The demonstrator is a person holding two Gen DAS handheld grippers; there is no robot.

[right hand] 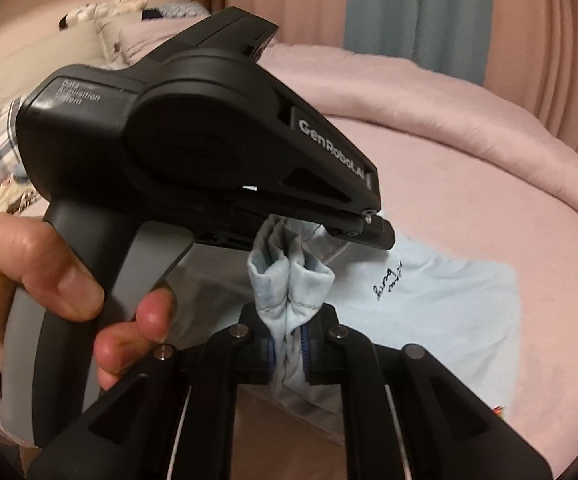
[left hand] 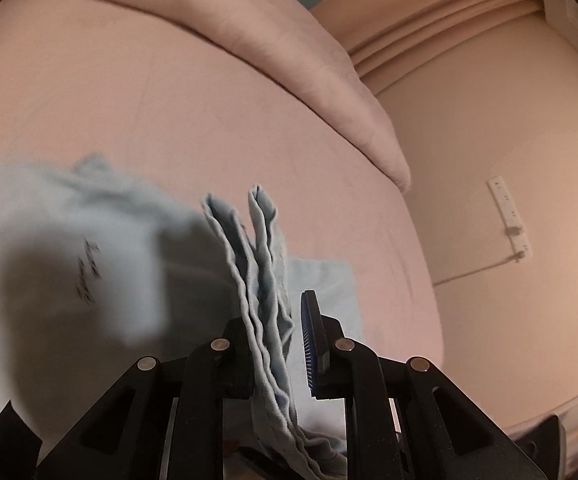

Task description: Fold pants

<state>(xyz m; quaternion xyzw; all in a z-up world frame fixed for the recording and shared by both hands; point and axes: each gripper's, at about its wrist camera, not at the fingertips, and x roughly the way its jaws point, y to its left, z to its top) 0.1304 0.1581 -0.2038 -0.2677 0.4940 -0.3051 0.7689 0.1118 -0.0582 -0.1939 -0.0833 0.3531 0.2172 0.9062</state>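
light blue pants [right hand: 429,304] lie spread on the pink bed [right hand: 469,184], one bunched edge lifted. right claw [right hand: 288,354] is clamped on that bunched hem. left claw [left hand: 277,354] stands apart, the folded fabric between its fingers, touching only the left one. left hand [right hand: 49,292] grips the handle.

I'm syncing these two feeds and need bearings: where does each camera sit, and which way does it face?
Left wrist: on the left gripper, looking along its fingers over the pink bed; blue pants between its fingers.
Right wrist: on the right gripper, facing the left gripper and the hand holding it.
Shared: the pants and the bed.
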